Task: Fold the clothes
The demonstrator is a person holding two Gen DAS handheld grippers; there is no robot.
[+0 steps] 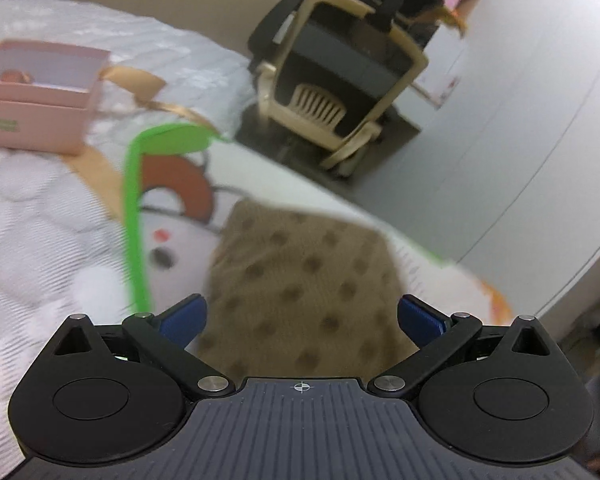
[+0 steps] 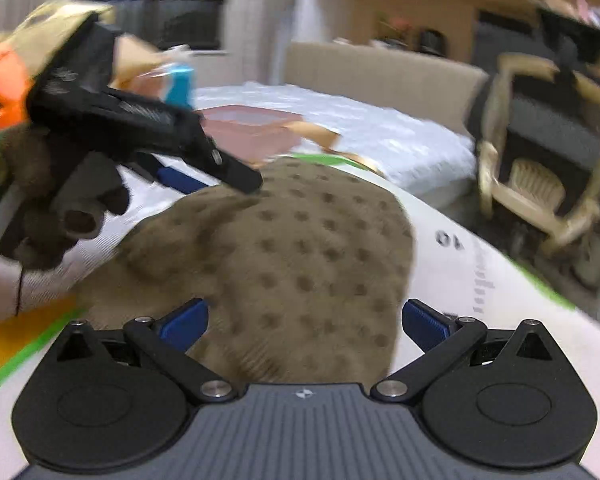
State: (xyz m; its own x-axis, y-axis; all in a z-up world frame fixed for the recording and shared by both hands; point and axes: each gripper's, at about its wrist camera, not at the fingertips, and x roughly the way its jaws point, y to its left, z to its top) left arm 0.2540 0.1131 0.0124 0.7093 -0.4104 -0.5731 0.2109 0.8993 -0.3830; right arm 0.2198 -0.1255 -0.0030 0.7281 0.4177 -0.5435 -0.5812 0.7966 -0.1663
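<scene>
The brown dotted garment [image 2: 284,264] lies bunched on a white printed mat [image 2: 460,280] spread over the bed, presumably so the mat gives a flat, marked surface to fold on; its green border [image 1: 134,216] runs past the cloth on the left. Both tools are over it with nothing between their fingers. The right gripper [image 2: 304,320] sits low at the near edge of the cloth, jaws spread wide, blue pads to either side of the fabric, which looks like the stance for taking a hem. The left gripper [image 1: 302,316] is likewise spread wide and empty in its own view; from the right wrist view it comes in from the left, tilted downward, held in a dark-gloved hand [image 2: 72,200], its finger tips at the cloth's far edge, though blur hides whether they touch. A pink box [image 1: 36,104] sits well apart on the white bedding [image 1: 180,52], and a beige chair [image 1: 340,80] stands off the bed.
</scene>
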